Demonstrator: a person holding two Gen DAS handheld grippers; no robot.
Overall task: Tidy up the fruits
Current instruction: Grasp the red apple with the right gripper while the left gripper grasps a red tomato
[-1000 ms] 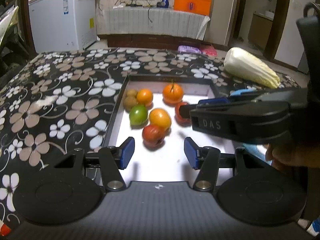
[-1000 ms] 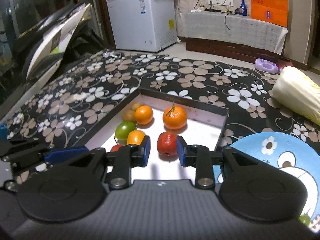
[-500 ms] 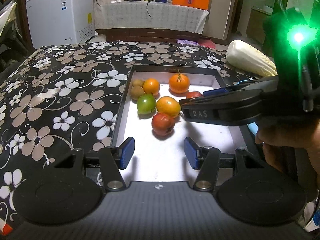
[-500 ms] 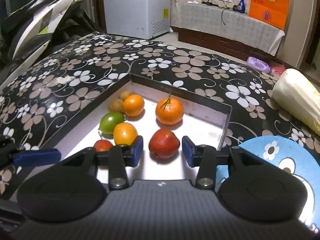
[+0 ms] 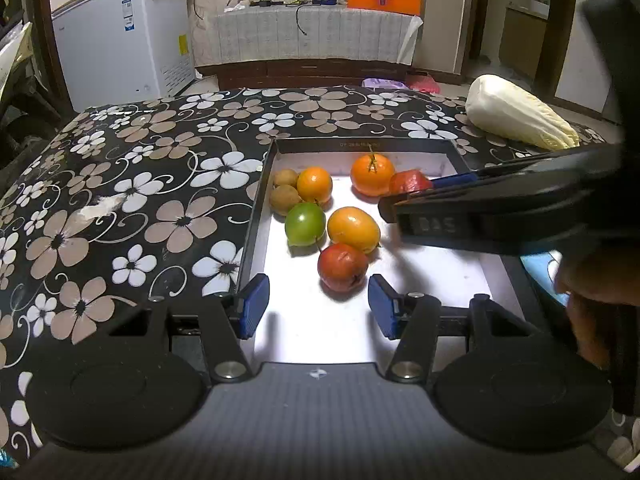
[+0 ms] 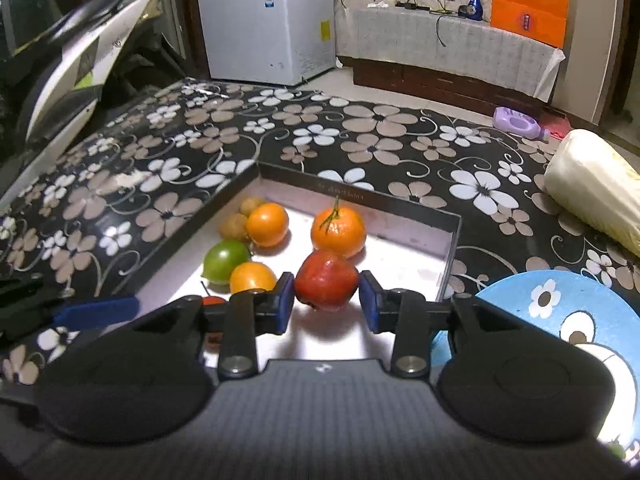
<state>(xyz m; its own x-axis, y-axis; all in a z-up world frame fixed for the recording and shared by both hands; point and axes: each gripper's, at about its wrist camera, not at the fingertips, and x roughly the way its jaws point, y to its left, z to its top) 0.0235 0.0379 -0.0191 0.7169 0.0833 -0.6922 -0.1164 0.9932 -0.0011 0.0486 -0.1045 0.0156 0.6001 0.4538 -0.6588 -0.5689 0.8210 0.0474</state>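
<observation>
Closing my right claw (image 6: 327, 304) around the red fruit (image 6: 326, 280) beside the stemmed orange (image 6: 338, 230), I fear it slips sideways; my left claw (image 5: 316, 304) stands open, empty.

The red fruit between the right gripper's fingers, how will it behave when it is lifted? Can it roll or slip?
The red fruit looks round and smooth, so it may roll on the tray if it slips free. Its skin seems slightly shiny, possibly slippery. The right gripper is closing, with the left pad touching it and a gap at the right.
</observation>
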